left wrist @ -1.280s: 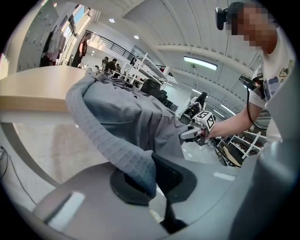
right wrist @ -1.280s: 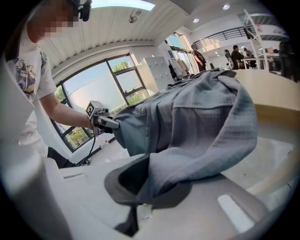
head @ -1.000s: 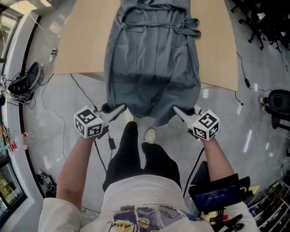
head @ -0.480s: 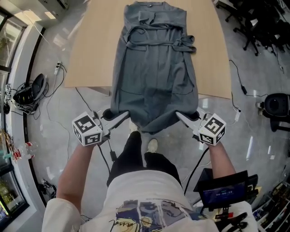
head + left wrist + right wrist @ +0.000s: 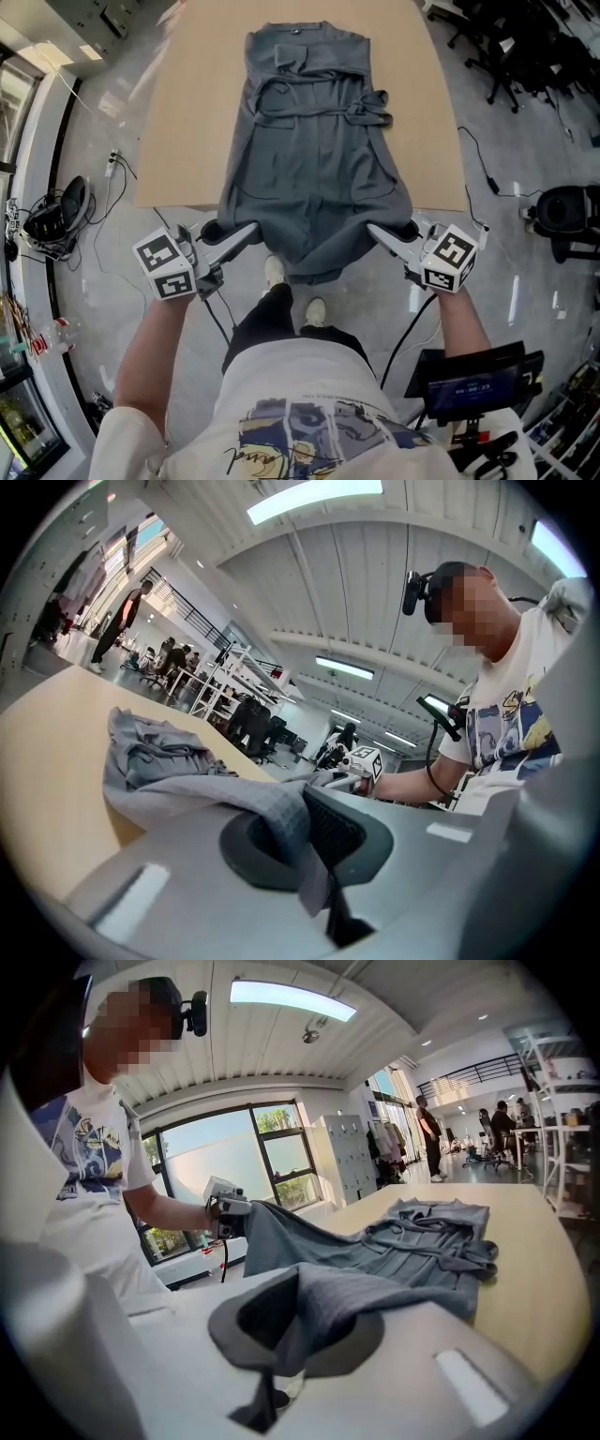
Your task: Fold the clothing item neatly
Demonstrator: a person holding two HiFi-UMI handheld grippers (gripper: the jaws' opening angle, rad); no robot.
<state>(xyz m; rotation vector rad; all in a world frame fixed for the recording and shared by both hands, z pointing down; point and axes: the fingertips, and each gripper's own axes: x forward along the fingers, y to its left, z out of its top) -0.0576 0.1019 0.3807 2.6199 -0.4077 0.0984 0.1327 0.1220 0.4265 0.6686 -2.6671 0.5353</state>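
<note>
A grey dress (image 5: 314, 159) with a tied belt lies lengthwise on the wooden table (image 5: 187, 122), its hem hanging past the near edge. My left gripper (image 5: 251, 229) is shut on the hem's left corner, and my right gripper (image 5: 373, 229) is shut on the right corner. Both hold the hem up at about table-edge height, and the middle sags between them. In the left gripper view the grey cloth (image 5: 159, 761) runs into the pinched jaws of the left gripper (image 5: 317, 855). The right gripper view shows the dress (image 5: 412, 1241) stretching away from the right gripper (image 5: 279, 1344).
Office chairs (image 5: 525, 47) stand at the far right. Cables and gear (image 5: 56, 202) lie on the floor at the left, and a black stool (image 5: 567, 211) is on the right. The person's shoes (image 5: 274, 272) are under the hem. People stand in the background.
Both grippers have risen with the hem corners from below the table edge to about its level. The hanging part of the dress has shortened.
</note>
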